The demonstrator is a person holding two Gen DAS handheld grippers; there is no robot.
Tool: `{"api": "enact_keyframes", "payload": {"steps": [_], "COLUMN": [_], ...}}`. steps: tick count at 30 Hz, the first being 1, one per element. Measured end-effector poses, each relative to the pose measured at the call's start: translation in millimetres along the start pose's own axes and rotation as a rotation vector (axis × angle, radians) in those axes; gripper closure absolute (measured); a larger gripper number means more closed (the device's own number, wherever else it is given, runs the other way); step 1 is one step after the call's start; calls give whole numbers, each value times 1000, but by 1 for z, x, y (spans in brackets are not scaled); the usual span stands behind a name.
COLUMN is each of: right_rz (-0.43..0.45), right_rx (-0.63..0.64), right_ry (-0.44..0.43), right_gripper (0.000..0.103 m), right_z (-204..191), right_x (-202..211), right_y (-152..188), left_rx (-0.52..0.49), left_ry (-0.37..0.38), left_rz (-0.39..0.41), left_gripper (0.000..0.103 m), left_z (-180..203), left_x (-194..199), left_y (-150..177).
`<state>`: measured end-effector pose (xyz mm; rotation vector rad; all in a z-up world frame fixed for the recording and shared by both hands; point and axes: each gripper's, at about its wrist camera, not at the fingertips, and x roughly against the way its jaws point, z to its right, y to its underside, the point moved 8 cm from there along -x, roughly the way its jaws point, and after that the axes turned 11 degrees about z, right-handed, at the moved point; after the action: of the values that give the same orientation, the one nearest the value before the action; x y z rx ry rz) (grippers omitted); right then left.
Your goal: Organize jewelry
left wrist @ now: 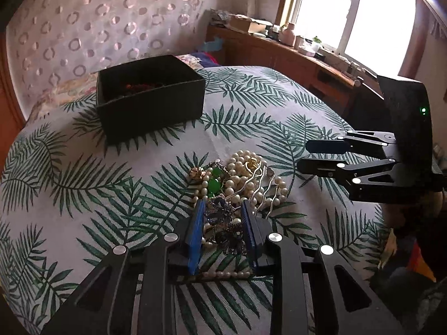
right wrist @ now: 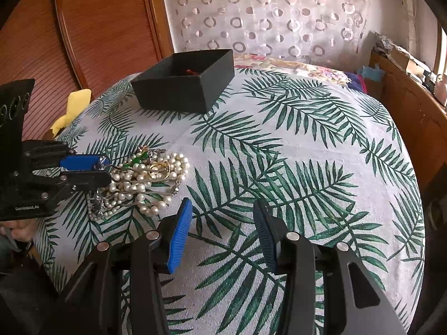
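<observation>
A heap of jewelry [left wrist: 237, 187] lies on the leaf-print cloth: pearl strands [left wrist: 240, 167], green beads [left wrist: 214, 180], a silver hair comb [left wrist: 265, 187] and dark blue chain pieces [left wrist: 223, 212]. It also shows in the right wrist view [right wrist: 145, 178]. My left gripper [left wrist: 222, 209] is down in the near side of the heap, its jaws partly open around the blue chain pieces; it shows in the right wrist view [right wrist: 107, 169]. My right gripper [right wrist: 223, 209] is open and empty over bare cloth to the right of the heap; it shows in the left wrist view [left wrist: 303, 156]. A black open box [left wrist: 151, 97] with something red inside stands behind the heap.
The round table's cloth [right wrist: 307, 139] falls away at its edges. A patterned curtain [right wrist: 265, 14] hangs behind. A wooden cabinet [left wrist: 293, 55] with clutter stands under the window at the right. A yellow cloth [right wrist: 71, 111] lies beyond the table's left edge.
</observation>
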<state>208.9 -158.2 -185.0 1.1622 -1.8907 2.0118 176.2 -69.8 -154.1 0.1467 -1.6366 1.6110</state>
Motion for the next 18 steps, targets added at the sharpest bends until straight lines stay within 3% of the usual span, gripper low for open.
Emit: {"api": "enact_keyframes", "payload": {"steps": [11,18], "right_rz": [3,18], "right_rx": [14,56], "right_ry": [-18,-80], "right_gripper": [55,55], "right_z": [-10,-35], "right_x": [-5,-10], "right_y": [-7,-19], "left_rx": [46,74], "left_ry": [-29,-62], "left_rz": [85,133], "left_gripper": [83,83], "left_z": [-16,-33], "left_x": [25,39], "left_y": [-19,-33]}}
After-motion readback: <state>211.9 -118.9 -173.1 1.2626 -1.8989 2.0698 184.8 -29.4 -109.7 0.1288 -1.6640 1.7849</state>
